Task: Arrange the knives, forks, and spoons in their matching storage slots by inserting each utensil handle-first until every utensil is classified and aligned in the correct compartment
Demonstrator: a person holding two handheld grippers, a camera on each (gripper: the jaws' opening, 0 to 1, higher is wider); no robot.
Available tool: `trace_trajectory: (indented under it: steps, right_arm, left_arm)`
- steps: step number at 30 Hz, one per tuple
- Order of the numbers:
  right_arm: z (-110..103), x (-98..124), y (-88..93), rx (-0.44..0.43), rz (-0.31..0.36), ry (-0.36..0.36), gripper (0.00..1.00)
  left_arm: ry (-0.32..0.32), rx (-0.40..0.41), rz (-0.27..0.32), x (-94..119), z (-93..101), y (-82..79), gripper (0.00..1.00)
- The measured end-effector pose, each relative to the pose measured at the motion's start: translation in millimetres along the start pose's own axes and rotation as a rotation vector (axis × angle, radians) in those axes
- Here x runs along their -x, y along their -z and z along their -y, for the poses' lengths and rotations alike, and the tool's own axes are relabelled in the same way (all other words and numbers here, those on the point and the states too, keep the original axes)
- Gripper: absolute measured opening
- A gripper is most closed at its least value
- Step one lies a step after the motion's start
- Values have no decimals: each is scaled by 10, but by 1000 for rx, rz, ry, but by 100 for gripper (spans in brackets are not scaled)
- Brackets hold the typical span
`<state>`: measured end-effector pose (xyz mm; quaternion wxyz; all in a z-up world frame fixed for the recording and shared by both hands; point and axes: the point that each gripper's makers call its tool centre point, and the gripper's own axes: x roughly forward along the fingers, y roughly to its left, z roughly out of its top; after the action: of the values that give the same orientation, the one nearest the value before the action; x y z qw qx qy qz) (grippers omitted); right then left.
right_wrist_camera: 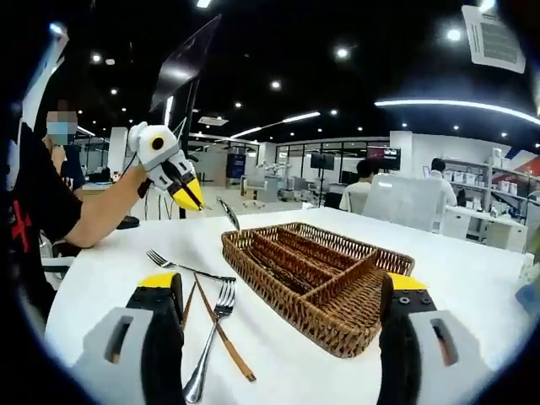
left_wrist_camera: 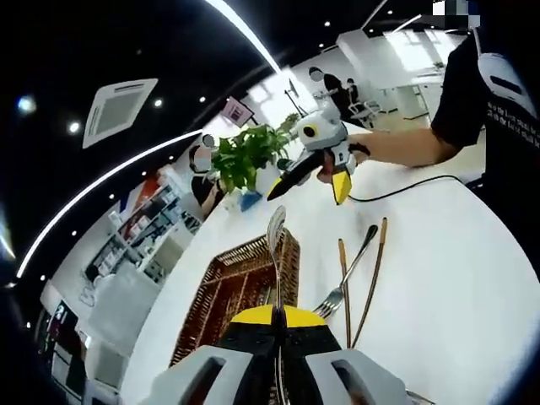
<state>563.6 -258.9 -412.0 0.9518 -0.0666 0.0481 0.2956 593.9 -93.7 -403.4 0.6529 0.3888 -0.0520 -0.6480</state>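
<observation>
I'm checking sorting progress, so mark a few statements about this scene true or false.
1. The left gripper is shut on a silver metal spoon. True.
2. The right gripper grips a fork. False: its jaws stand wide open and hold nothing.
3. The brown woven wicker tray holds a fork. False: the visible compartments look empty.
4. A silver metal fork lies on the white table beside the tray. True.

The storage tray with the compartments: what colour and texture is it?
Brown woven wicker tray, showing best in the right gripper view.
</observation>
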Motion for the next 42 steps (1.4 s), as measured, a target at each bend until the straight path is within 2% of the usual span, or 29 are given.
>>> trace_trajectory:
  steps: [3, 5, 7, 10, 13, 15, 17, 20, 22, 28, 33, 37, 42]
  right_arm:
    - [25, 42, 23, -33, -34, 15, 99]
    - [68, 99, 121, -6, -115, 45, 99]
    - [86, 150, 158, 15, -162, 64, 99]
    - [62, 184, 125, -41, -168, 62, 99]
    - [16, 227, 151, -38, -209, 67, 99]
    - [-23, 242, 93, -9, -203, 77, 98]
    - [-40, 253, 42, -25, -192, 83, 99]
    - [-34, 257, 10, -32, -173, 78, 99]
    - [11, 259, -2, -38, -159, 84, 99]
    - [58, 242, 49, -59, -149, 82, 100]
    - [157, 214, 115, -59, -154, 91, 100]
    - [252, 233, 90, -95, -119, 97, 100]
    - [295, 248, 44, -96, -90, 101, 100]
  left_arm:
    - [4, 11, -11, -24, -1, 38, 0]
    - [4, 11, -20, -38, 0, 59, 0]
    - [2, 11, -30, -51, -6, 78, 0]
    - [6, 14, -40, -67, -3, 104, 0]
    - [8, 40, -49, -88, -3, 132, 0]
    - [-1, 46, -55, -96, -15, 148, 0]
    - [0, 43, -52, -103, -16, 151, 0]
    - [6, 68, 2, -136, 0, 83, 0]
    - [0, 68, 6, -146, 8, 82, 0]
    - [-17, 33, -12, -135, -161, 69, 0]
    - [-13, 17, -38, -204, -276, 130, 0]
    - [3, 3, -52, -210, -392, 157, 0]
    - [10, -22, -67, -149, -525, 143, 0]
